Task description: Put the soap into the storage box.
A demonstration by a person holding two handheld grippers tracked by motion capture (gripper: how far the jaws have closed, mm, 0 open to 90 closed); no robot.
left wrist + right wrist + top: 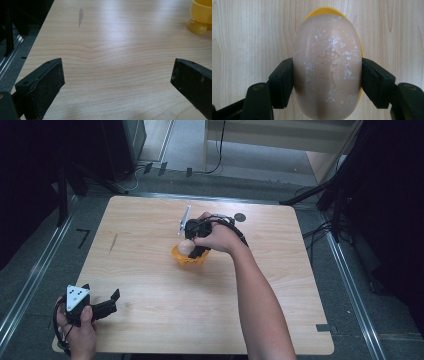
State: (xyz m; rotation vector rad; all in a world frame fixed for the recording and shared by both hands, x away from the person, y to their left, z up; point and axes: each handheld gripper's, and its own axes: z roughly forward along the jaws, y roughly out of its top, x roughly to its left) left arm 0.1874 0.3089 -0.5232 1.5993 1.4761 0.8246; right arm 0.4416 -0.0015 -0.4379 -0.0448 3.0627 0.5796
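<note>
Egg held over a yellow cup at mid-table

Egg [328, 67], brown and flecked with white, sits directly above the yellow egg cup [189, 258] near the middle of the pale wooden table [150, 270]. The tabletop has rounded corners and a short grey smear [113, 243] toward its left edge. Around it lie grey floor, metal rails and dark stands, with cables trailing at the far side. The right gripper [192, 245] reaches down from above, its two black jaws pressed against the egg's sides, the cup's rim showing behind. The left gripper [102, 306] rests at the near left corner, jaws spread wide over bare wood, holding nothing.
</note>
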